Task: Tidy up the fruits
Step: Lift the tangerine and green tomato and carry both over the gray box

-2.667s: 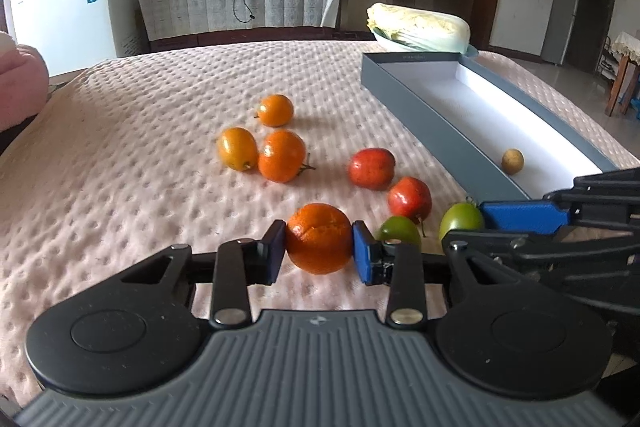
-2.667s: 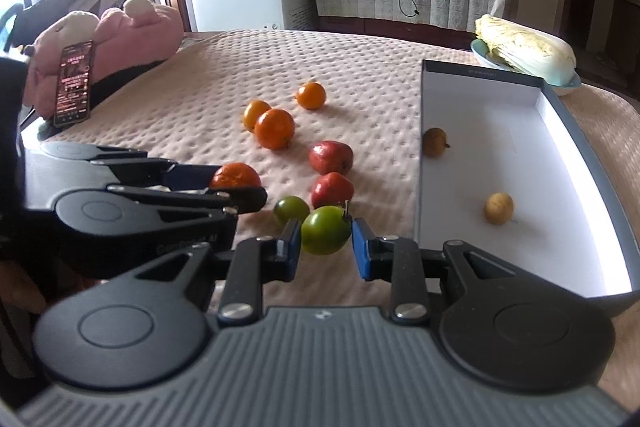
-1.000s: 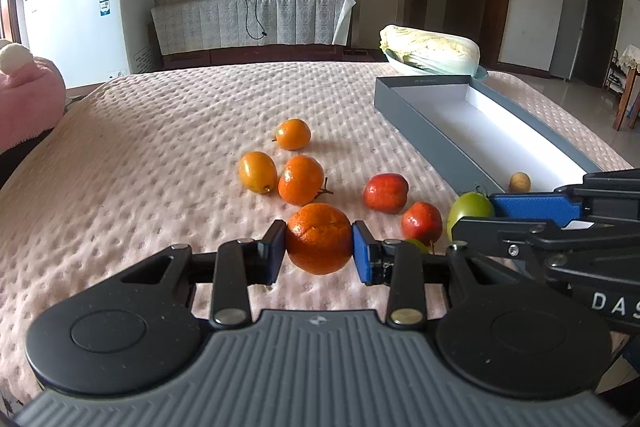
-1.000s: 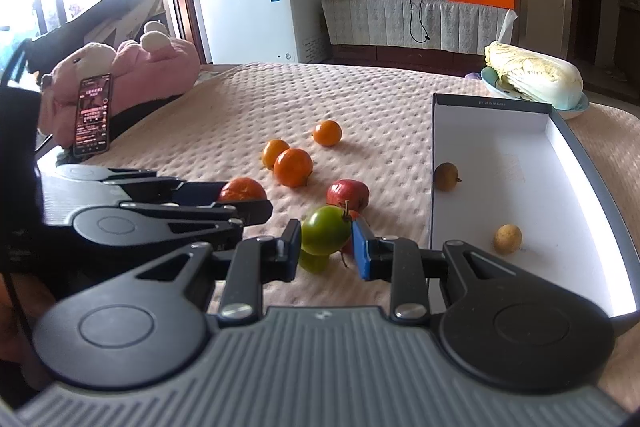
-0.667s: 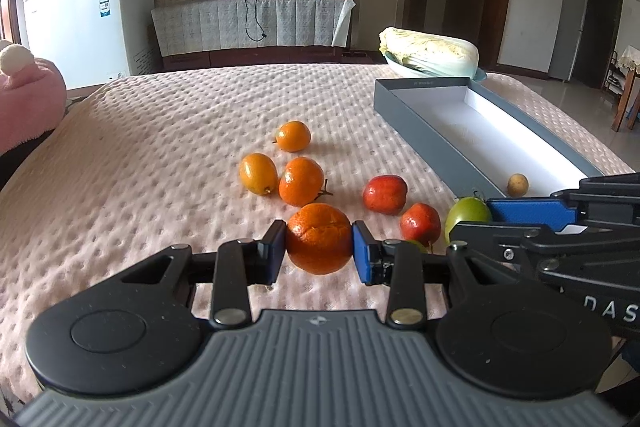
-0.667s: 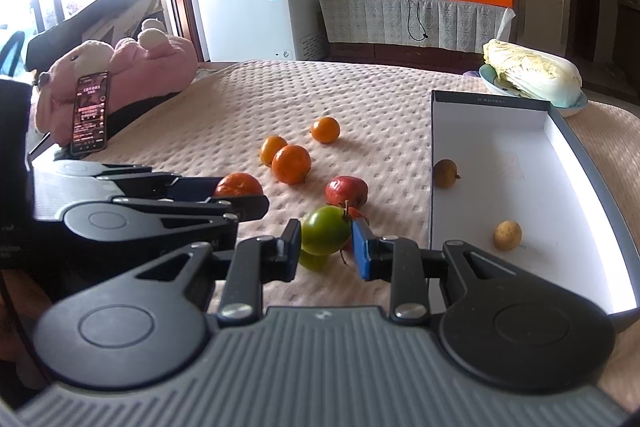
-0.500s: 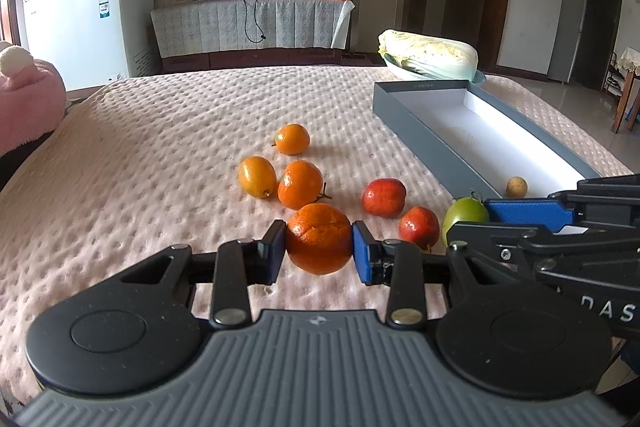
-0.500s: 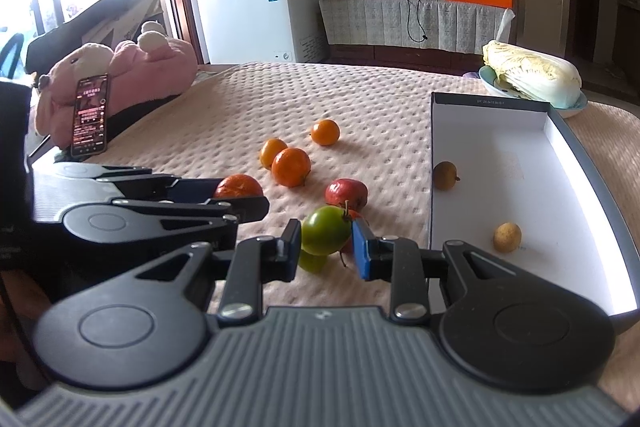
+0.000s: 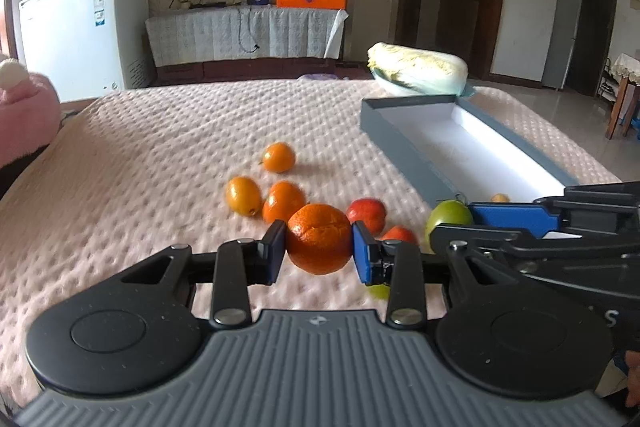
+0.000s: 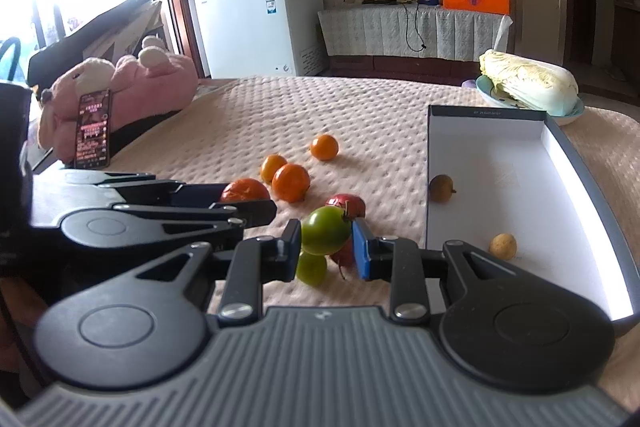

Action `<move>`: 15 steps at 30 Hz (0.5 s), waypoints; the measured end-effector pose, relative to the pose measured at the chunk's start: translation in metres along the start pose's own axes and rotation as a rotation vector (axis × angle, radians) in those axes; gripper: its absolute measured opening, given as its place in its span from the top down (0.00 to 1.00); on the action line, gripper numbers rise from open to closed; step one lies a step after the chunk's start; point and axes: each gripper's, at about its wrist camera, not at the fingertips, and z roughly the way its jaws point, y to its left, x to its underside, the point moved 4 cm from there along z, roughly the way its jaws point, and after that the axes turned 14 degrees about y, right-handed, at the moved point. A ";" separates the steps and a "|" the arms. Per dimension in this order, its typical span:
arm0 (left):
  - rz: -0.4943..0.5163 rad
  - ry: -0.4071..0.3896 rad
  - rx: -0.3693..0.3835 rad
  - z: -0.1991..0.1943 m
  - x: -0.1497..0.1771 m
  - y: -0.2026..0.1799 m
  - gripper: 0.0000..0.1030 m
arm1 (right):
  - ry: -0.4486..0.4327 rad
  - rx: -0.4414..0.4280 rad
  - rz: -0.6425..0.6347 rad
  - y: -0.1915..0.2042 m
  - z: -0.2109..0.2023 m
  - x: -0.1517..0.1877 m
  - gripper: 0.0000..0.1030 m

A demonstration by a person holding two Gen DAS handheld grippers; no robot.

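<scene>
My left gripper [image 9: 319, 251] is shut on a wrinkled orange [image 9: 319, 238], held above the pink bedspread. To its right my right gripper [image 10: 325, 245] is shut on a green fruit [image 10: 324, 230], which also shows in the left wrist view as the green fruit [image 9: 448, 215]. Below lie two red fruits [image 9: 366, 213] [image 9: 398, 234], a second green fruit [image 10: 311, 268] and three small oranges [image 9: 279, 157] [image 9: 242, 195] [image 9: 282, 199]. The grey box [image 10: 488, 113] with a white inside stands to the right and holds two small brown fruits [image 10: 441, 188] [image 10: 503, 246].
A cabbage on a plate [image 10: 530, 87] sits beyond the box's far end. A pink plush toy [image 10: 124, 87] with a phone [image 10: 93, 129] leaning on it lies at the left edge of the bed. A white freezer [image 10: 260, 23] and a covered side table [image 10: 412, 33] stand behind.
Both grippers have kept their fruits and barely moved over the last second. Compared with the oldest frames, both are higher above the bedspread.
</scene>
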 end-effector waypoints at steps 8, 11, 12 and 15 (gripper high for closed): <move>0.026 -0.033 0.012 -0.012 -0.019 -0.015 0.60 | -0.065 -0.008 0.029 -0.016 -0.019 -0.010 0.70; 0.051 -0.043 0.029 -0.013 -0.026 -0.026 0.60 | -0.090 0.005 0.056 -0.029 -0.027 -0.013 0.70; 0.057 -0.047 0.034 -0.013 -0.028 -0.030 0.60 | -0.096 0.010 0.068 -0.033 -0.030 -0.014 0.70; 0.071 -0.054 0.054 -0.013 -0.033 -0.040 0.60 | -0.108 0.016 0.099 -0.044 -0.036 -0.014 0.70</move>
